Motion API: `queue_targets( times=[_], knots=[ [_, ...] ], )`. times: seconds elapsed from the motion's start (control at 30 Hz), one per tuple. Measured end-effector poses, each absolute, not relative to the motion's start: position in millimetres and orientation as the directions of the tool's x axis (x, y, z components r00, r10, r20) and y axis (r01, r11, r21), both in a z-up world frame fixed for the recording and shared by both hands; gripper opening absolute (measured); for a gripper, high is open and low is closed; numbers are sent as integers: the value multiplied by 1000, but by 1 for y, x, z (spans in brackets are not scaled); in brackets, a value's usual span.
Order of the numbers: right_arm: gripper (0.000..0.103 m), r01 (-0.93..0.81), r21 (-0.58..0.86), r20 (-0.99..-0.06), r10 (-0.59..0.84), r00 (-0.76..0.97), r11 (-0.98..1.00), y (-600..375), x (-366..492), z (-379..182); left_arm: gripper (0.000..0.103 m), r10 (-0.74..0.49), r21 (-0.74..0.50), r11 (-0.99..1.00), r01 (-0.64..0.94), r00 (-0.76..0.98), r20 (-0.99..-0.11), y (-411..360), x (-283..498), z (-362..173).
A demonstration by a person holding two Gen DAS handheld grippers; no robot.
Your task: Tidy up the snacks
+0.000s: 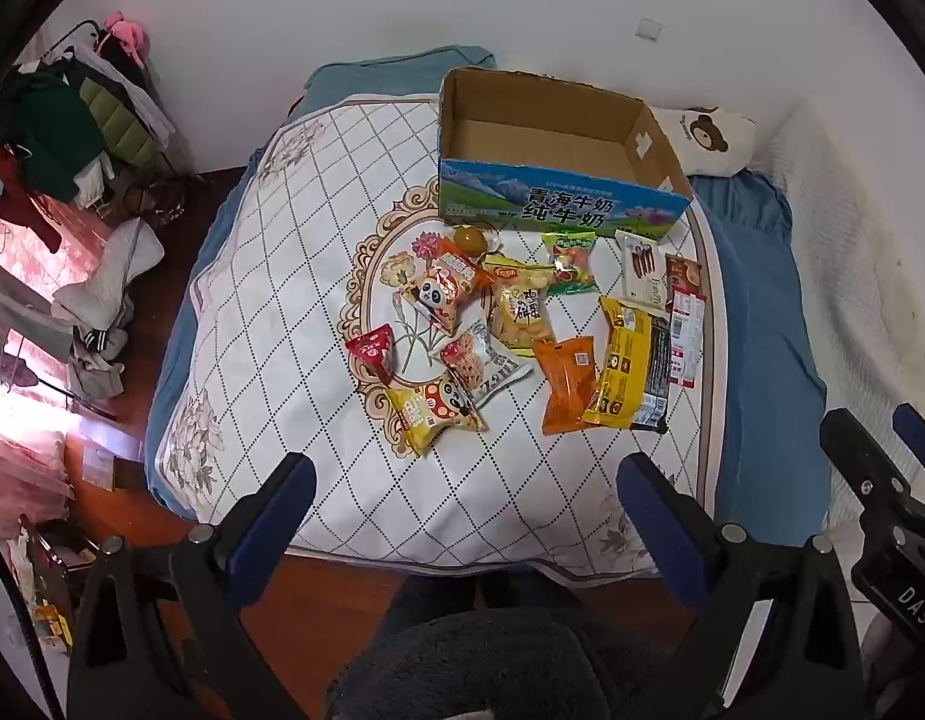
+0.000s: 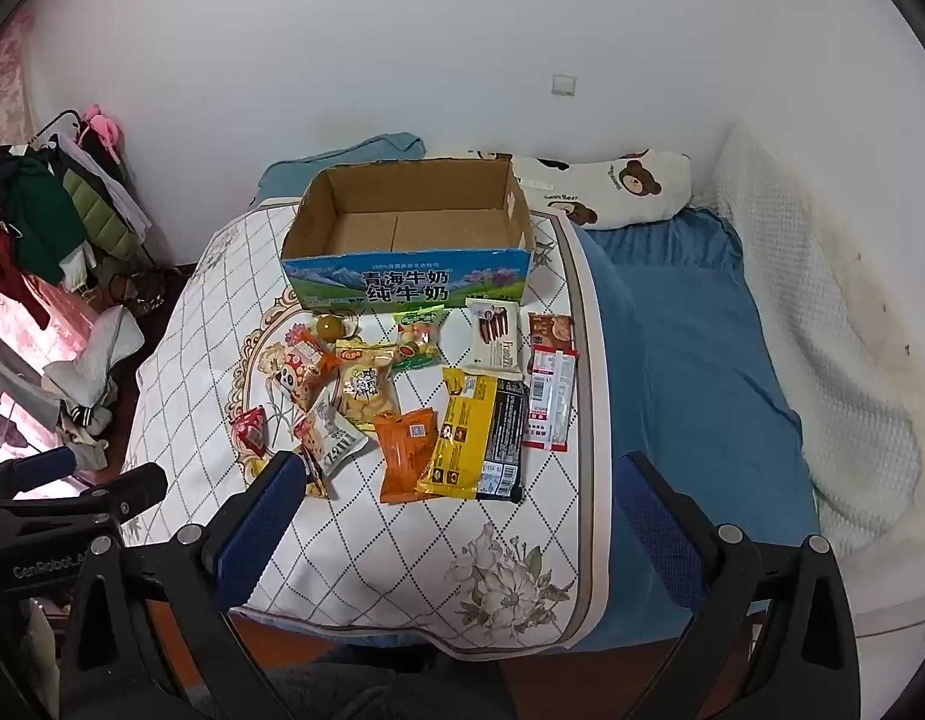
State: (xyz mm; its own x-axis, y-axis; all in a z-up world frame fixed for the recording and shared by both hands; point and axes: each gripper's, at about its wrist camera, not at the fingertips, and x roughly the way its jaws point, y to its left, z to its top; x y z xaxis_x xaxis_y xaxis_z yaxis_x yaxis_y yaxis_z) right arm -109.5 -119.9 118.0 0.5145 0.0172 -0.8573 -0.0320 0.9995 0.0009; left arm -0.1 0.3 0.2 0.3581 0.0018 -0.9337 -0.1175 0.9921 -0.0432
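Several snack packets lie scattered on a white quilted mat [image 1: 294, 276] [image 2: 402, 552] spread over a bed. Among them are an orange packet [image 1: 567, 383] [image 2: 407, 461], a yellow and black bag [image 1: 624, 369] [image 2: 471, 441], a panda packet [image 1: 441, 291] [image 2: 300, 375] and a red triangular one [image 1: 375, 354] [image 2: 251, 431]. Behind them stands an empty open cardboard milk box [image 1: 558, 204] [image 2: 414, 285]. My left gripper [image 1: 465, 477] hangs open above the mat's near edge with nothing in it. My right gripper [image 2: 459, 474] is open too, over the near packets and holding nothing.
A blue sheet [image 2: 690, 360] covers the bed to the right of the mat, with a bear-print pillow [image 2: 612, 186] at the head. A clothes rack [image 1: 72, 132] and laundry crowd the floor on the left. White wall stands behind the box.
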Motion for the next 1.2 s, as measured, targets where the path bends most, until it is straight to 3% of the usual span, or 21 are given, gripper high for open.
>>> queue_targets(
  times=[1.2],
  knots=[
    [103, -20, 31, -856, 37, 515, 999, -126, -118, 121, 103, 2, -38, 995, -98, 380, -925, -11, -5, 11]
  ],
)
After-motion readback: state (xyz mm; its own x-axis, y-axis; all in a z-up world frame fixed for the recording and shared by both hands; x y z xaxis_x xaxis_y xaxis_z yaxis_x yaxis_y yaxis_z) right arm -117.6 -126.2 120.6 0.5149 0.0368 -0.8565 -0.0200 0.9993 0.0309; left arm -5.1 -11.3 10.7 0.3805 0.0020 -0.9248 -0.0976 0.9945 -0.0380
